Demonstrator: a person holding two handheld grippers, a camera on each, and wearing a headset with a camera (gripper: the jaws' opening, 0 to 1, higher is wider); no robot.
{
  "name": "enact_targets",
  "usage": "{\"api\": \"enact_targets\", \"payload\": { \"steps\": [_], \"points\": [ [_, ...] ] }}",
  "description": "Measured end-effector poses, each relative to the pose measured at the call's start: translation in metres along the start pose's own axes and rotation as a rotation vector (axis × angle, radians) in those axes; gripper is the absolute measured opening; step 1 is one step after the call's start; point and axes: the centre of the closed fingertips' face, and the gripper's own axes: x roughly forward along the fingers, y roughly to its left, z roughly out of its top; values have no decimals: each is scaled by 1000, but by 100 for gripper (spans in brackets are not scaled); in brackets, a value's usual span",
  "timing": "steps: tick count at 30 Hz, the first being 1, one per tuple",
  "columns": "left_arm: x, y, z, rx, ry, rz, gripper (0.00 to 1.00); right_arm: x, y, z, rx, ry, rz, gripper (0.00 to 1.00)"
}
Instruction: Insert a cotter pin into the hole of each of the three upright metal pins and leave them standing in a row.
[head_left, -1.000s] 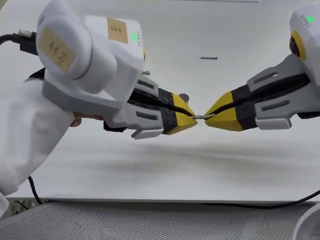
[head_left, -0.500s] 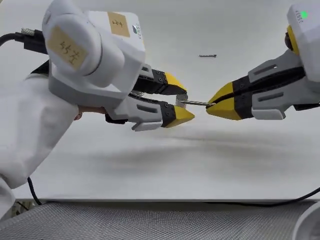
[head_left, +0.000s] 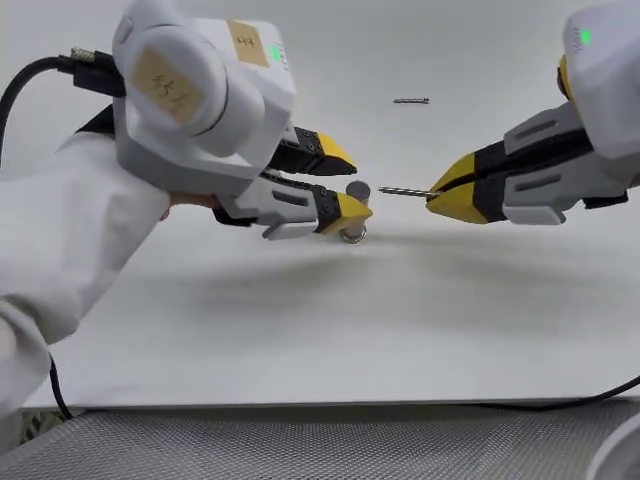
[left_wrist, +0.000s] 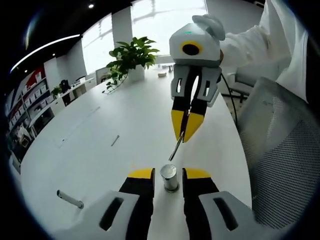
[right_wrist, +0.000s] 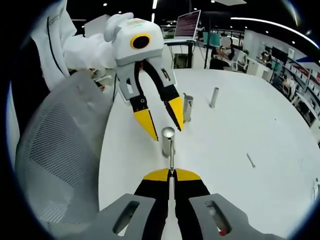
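The metal pin (right_wrist: 168, 141) is flanked by the released left gripper (head_left: 352, 187), seemingly for steadying; the cotter pin (head_left: 405, 191) is clenched in the right gripper (head_left: 434, 199), aimed toward it.

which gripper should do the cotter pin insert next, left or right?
Right. The right gripper is shut on the cotter pin, whose tip points at the upright metal pin, just short of it. The left gripper stands open astride that pin, so it can only steady it.
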Motion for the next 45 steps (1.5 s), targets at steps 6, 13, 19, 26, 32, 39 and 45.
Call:
{"api": "enact_targets", "payload": {
  "steps": [6,13,19,26,32,39,45],
  "points": [
    [3,1,-5,-12,13,-17,11,4,0,1,-9,2,24,0],
    [4,1,-9,-27,18,-27,10,8,-3,-6,-36,1,46,0],
    [4,0,-8,-33,16,-34,10,8,-9,-3,-57,-4,44,0],
    [5,1,-8,-31,17,-33,10,16,-11,3,-85,-8,46,0],
    [4,-2,-6,-29,16,-37,10,24,-7,15,-124,-21,65,0],
    [3,-5,-6,-24,17,-38,10,29,-6,20,-162,-12,89,0],
    [3,-9,-3,-23,17,-39,10,31,-5,19,-215,7,112,0]
  ]
}}
